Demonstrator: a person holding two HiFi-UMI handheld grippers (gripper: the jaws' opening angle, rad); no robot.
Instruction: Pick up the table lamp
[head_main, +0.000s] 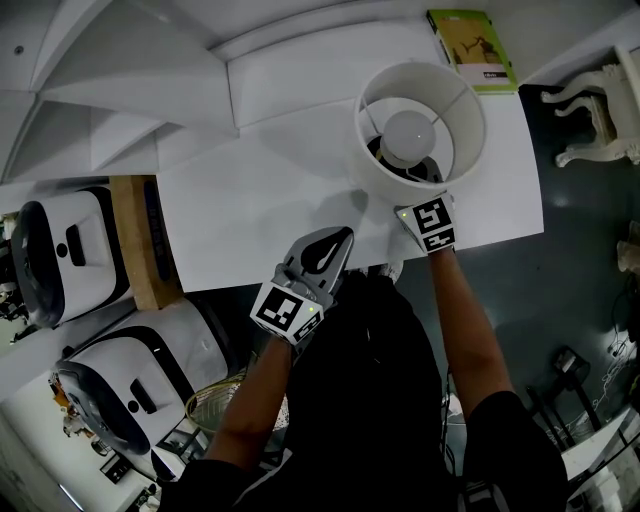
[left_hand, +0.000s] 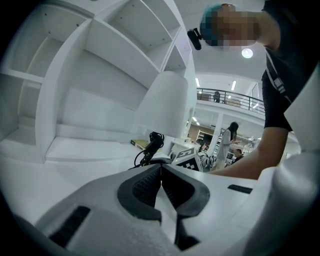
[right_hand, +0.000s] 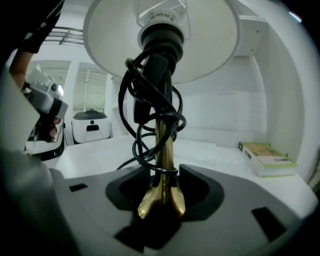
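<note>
Brass stem (right_hand: 163, 145): stiff, slim, probably slick. It looks the best place to take hold, low down beneath the black cord (right_hand: 142, 95) wound round it.
Table lamp (head_main: 372, 150): upright near the bench's (head_main: 260, 220) right front edge.
White shade (right_hand: 210, 45): likely light and easily dented, making the lamp top-heavy — best left untouched.
Right tool (right_hand: 162, 192): jaws apart, one on each side of the stem's flared foot, not pressing.
Left tool (left_hand: 161, 182): jaws together, empty — at the front edge, apart from the lamp.

On white table (head_main: 260, 220): green book (head_main: 472, 50) flat at far edge; white shelves (head_main: 110, 90) behind; wooden panel (head_main: 135, 240) beside left edge.
</note>
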